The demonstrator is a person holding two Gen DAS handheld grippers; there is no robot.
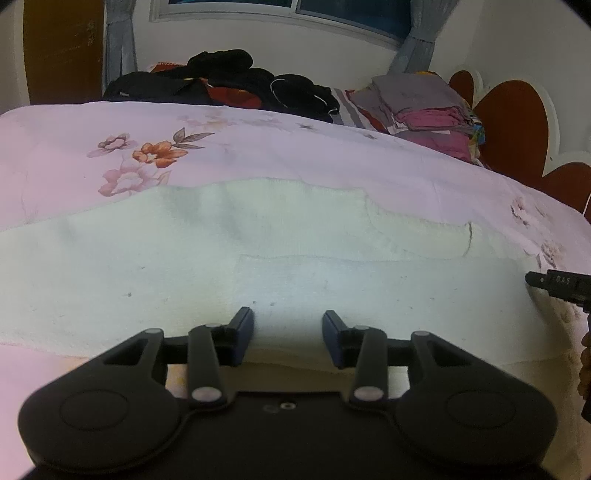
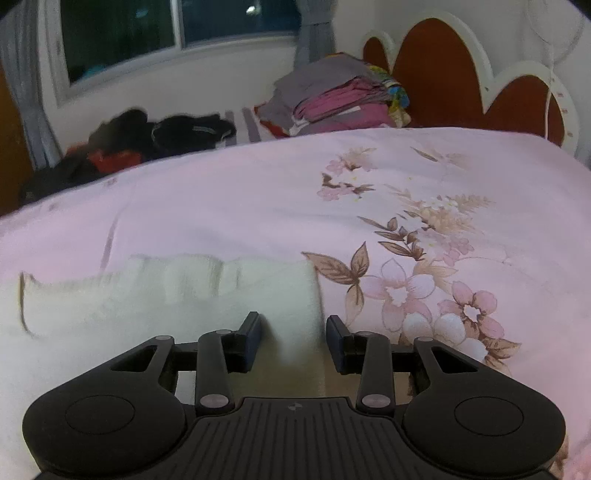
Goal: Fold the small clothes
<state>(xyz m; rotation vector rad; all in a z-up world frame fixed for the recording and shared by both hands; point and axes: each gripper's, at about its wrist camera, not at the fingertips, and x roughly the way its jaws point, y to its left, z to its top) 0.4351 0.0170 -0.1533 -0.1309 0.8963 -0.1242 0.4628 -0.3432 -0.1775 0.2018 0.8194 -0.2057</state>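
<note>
Lying flat on the bed [image 1: 258,155], a white knit garment [image 1: 221,266] spreads across the near part of the pink floral cover, close to the bed's near edge. Fabric looks layered: one ribbed edge runs across the far side, a second fold line sits below it.

Left gripper [image 1: 288,332]: jaws spread apart, nothing between them, poised over the near hem of the garment. Contact with the cloth cannot be told.

Right gripper [image 2: 293,334]: jaws likewise parted and empty, straddling the garment's right-hand end [image 2: 184,295]; that end finishes just beside a printed brown leaf on the cover. In the left wrist view a black tip of the right gripper [image 1: 557,286] shows at the picture's right border, past the garment's right end.

Far side of the bed: a heap of dark clothes [image 1: 229,81] with red showing in it, toward the far left corner. A stack of folded clothes [image 2: 332,99] in grey, pink and purple sits at the far right corner, next to the brown scalloped headboard [image 2: 443,81]. Window [image 2: 147,33] with grey curtains on the wall behind.
</note>
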